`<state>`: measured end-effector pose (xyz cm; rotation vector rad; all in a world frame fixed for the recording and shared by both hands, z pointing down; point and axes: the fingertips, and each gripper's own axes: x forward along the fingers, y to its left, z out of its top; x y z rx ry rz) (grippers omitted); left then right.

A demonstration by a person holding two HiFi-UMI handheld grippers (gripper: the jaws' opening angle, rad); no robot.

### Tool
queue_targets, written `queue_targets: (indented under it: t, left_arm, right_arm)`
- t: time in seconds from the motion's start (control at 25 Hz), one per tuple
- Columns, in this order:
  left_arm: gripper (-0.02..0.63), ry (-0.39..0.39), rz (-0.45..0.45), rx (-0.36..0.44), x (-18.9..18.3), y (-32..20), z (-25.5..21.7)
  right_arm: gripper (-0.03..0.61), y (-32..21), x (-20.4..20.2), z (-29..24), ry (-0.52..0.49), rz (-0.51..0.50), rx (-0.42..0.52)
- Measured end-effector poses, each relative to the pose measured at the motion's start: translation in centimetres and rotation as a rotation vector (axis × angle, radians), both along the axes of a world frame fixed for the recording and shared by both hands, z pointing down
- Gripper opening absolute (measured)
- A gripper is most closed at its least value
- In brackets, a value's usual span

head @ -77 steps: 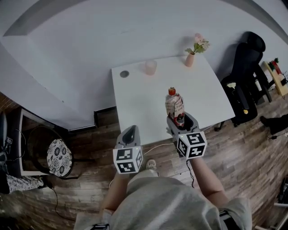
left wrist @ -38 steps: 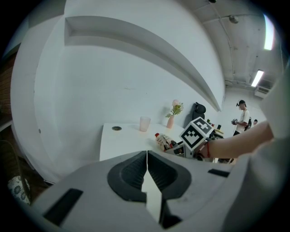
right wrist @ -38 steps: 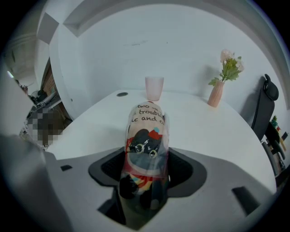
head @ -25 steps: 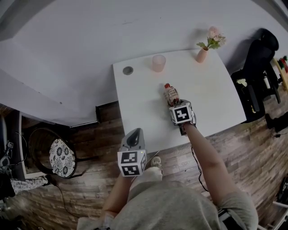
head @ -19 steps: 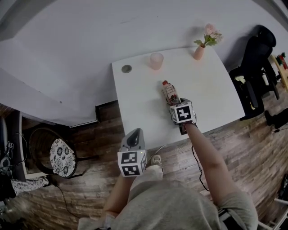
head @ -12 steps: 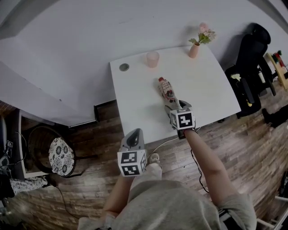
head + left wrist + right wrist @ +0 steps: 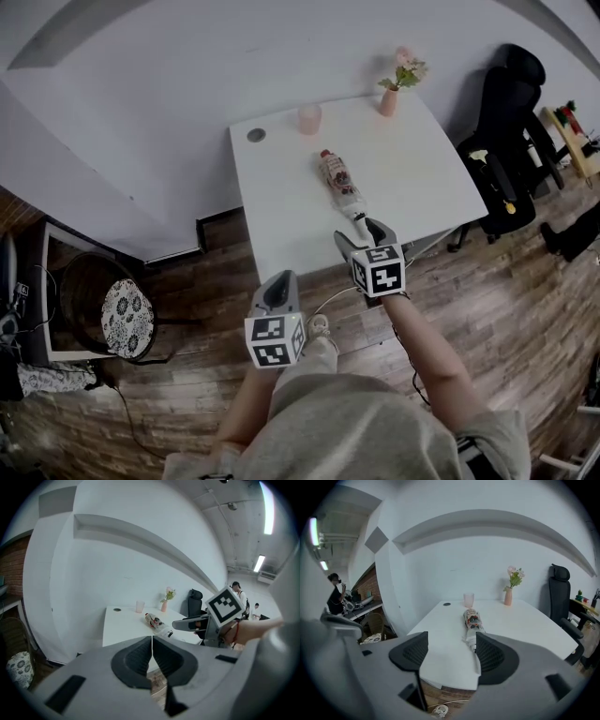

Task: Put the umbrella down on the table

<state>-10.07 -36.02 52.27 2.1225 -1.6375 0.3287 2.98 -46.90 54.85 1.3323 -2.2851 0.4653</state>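
Observation:
The folded umbrella (image 7: 339, 181), in a patterned sleeve with a red tip, lies flat on the white table (image 7: 422, 178), its pale handle end toward the near edge. My right gripper (image 7: 361, 234) hovers just past that edge, behind the handle, jaws wide open and nothing between them. In the right gripper view the umbrella (image 7: 472, 620) lies ahead of the open right gripper (image 7: 451, 656). My left gripper (image 7: 275, 286) is shut and empty over the wooden floor, short of the table. From the left gripper view (image 7: 152, 656) the umbrella (image 7: 157, 623) shows far ahead.
A pink cup (image 7: 309, 118), a small dark disc (image 7: 256, 135) and a vase of flowers (image 7: 389, 98) stand along the table's far side. A black office chair (image 7: 511, 112) is at the right, a round chair with a patterned cushion (image 7: 122, 319) at the left.
The right gripper opened, let go of the umbrella and drew back off the table's near edge. The umbrella stays lying on the table. The left gripper stays shut.

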Motion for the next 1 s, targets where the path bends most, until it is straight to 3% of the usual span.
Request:
queue_targets:
  t: [0.56,1.0]
  left_arm:
    - [0.009,-0.006,0.010,0.061,2.3,9.7,-1.5]
    - [0.009,-0.001,0.004,0.099,3.3,18.5,-2.5]
  right_arm:
    - [0.262,13.0,1.0,-5.6,-0.067,-0.012,0.158]
    - [0.093,24.1,3.0,-7.7,-0.071,0.015,0.228]
